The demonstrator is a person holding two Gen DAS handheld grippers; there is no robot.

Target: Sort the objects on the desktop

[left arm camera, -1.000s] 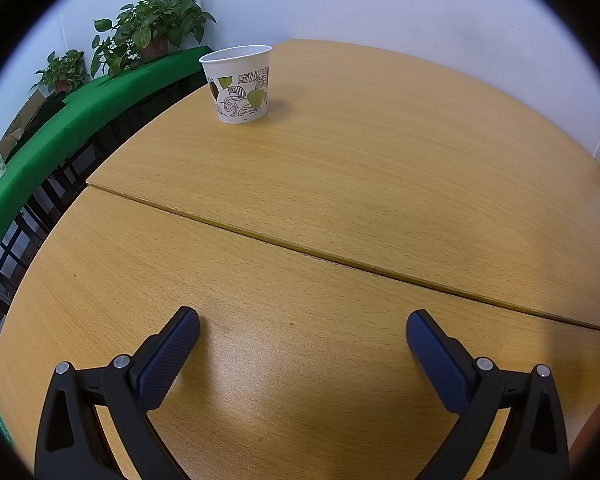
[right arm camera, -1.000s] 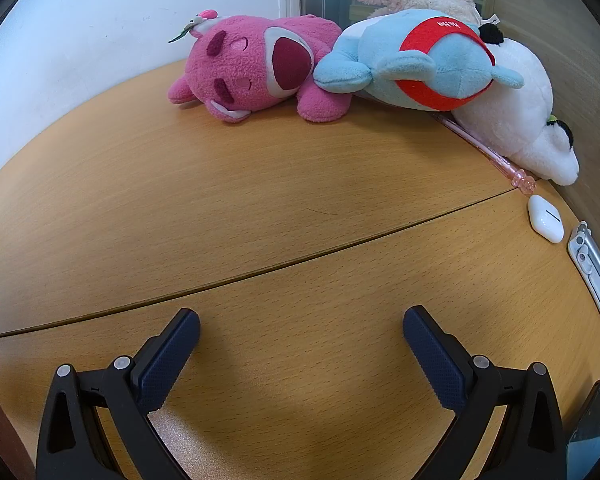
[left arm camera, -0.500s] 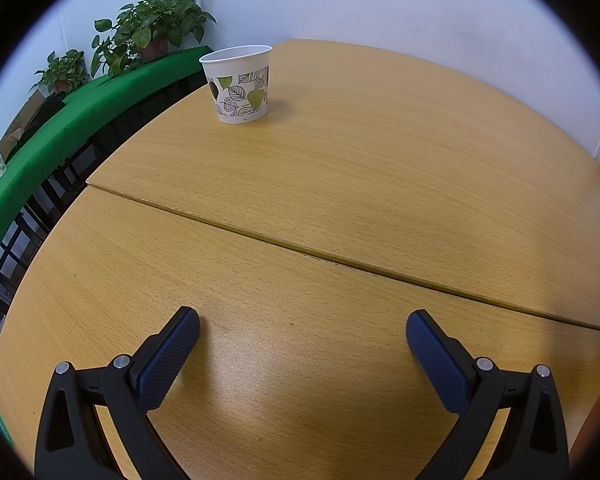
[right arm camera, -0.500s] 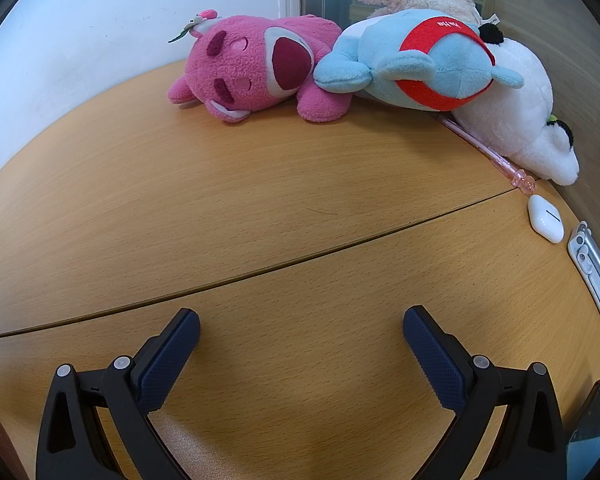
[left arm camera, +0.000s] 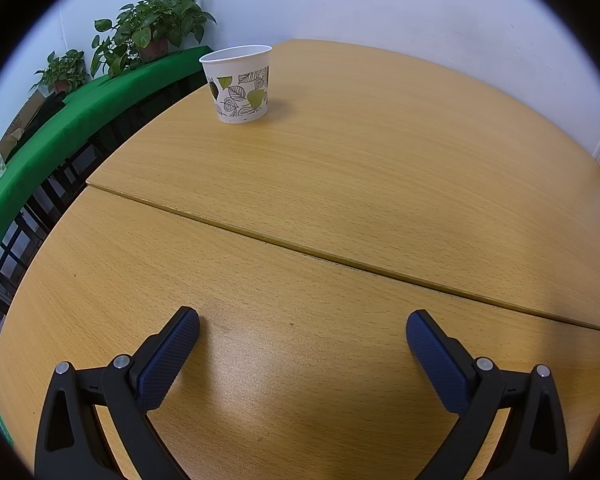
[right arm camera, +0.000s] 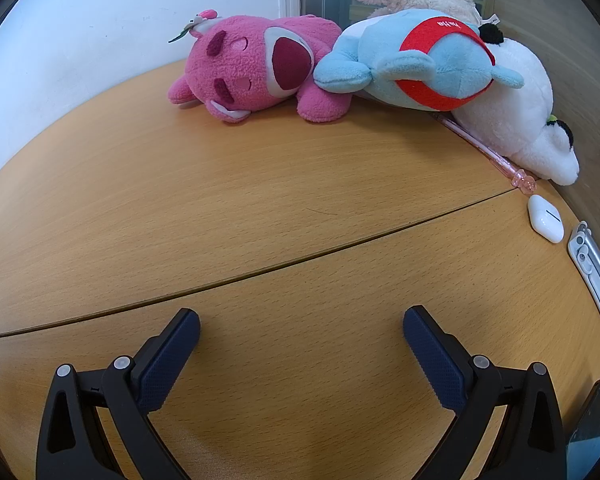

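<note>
Pink pen (right arm camera: pixel 485 148) partly hidden under white plush (right arm camera: pixel 516 92); dark device (right arm camera: pixel 588 432) cut off

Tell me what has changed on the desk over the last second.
Nothing visibly changed. Both the left gripper and right gripper stay open and empty above the wooden table, and the leaf-patterned paper cup and pink plush bear lie where they were.
</note>
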